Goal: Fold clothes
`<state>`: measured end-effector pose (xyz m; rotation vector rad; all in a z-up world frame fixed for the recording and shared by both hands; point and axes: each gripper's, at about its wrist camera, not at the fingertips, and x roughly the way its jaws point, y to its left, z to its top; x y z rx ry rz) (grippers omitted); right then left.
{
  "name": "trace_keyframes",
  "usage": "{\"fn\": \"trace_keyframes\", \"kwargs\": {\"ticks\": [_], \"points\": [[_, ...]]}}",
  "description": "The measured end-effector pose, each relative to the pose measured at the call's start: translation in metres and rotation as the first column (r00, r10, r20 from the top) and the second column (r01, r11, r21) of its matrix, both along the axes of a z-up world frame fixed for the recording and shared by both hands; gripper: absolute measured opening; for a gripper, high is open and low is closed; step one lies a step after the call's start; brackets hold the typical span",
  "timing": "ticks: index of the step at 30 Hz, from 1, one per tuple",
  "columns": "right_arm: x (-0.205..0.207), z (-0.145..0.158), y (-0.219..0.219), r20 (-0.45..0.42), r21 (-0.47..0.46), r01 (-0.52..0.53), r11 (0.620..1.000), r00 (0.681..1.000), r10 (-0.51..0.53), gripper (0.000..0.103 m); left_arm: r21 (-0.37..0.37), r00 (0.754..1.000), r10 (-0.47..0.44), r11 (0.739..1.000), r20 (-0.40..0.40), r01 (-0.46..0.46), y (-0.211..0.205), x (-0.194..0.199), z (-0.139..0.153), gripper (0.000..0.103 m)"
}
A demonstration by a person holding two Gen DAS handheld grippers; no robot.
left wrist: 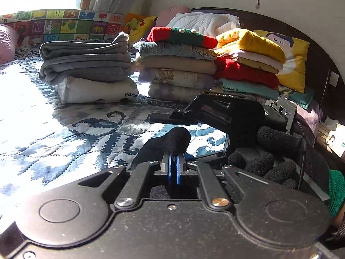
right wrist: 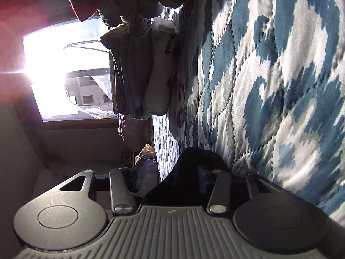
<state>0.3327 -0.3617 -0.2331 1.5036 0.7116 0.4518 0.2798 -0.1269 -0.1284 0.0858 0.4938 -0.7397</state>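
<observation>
Three stacks (left wrist: 172, 64) of folded clothes line the far edge of the bed (left wrist: 54, 133), likely parked there to leave the near quilt free for folding. Left view: left gripper (left wrist: 175, 157) with blue pads pressed together on a black sock (left wrist: 174, 140), pinched at one end and lifted just off the quilt. Right gripper (left wrist: 189, 114) sits just beyond, held by a gloved hand (left wrist: 273, 157).

Right view, rolled sideways: right gripper (right wrist: 166, 183), pads hidden under the same sock (right wrist: 189, 172); cannot tell how narrow. Probably both ends are held to double it over.
</observation>
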Motion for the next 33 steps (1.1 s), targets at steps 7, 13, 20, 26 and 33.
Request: {"fn": "trace_keyframes", "kwargs": {"ticks": [7,13,20,26,33], "points": [[-0.006,0.002,-0.014,0.023,0.0,-0.05,0.999,0.998,0.05,0.047,0.253,0.972,-0.16,0.961,0.171,0.114,-0.026,-0.032,-0.011,0.002],[-0.009,0.005,-0.019,0.04,-0.018,-0.08,0.997,0.996,0.08,0.048,0.315,0.951,-0.217,0.939,0.222,0.141,-0.034,-0.043,-0.011,0.002],[-0.009,0.008,-0.022,0.058,-0.035,-0.09,0.995,0.994,0.092,0.054,0.44,0.924,-0.267,0.889,0.274,0.126,-0.058,-0.054,-0.028,0.001],[-0.019,0.022,-0.041,0.104,-0.111,-0.026,0.994,0.994,0.037,0.066,0.514,0.912,-0.279,0.853,0.301,0.092,-0.068,-0.055,-0.043,0.002],[-0.051,0.063,-0.045,0.31,-0.337,0.081,0.938,0.95,0.029,0.058,0.472,0.929,-0.261,0.875,0.262,0.112,-0.065,-0.05,-0.033,0.003]]}}
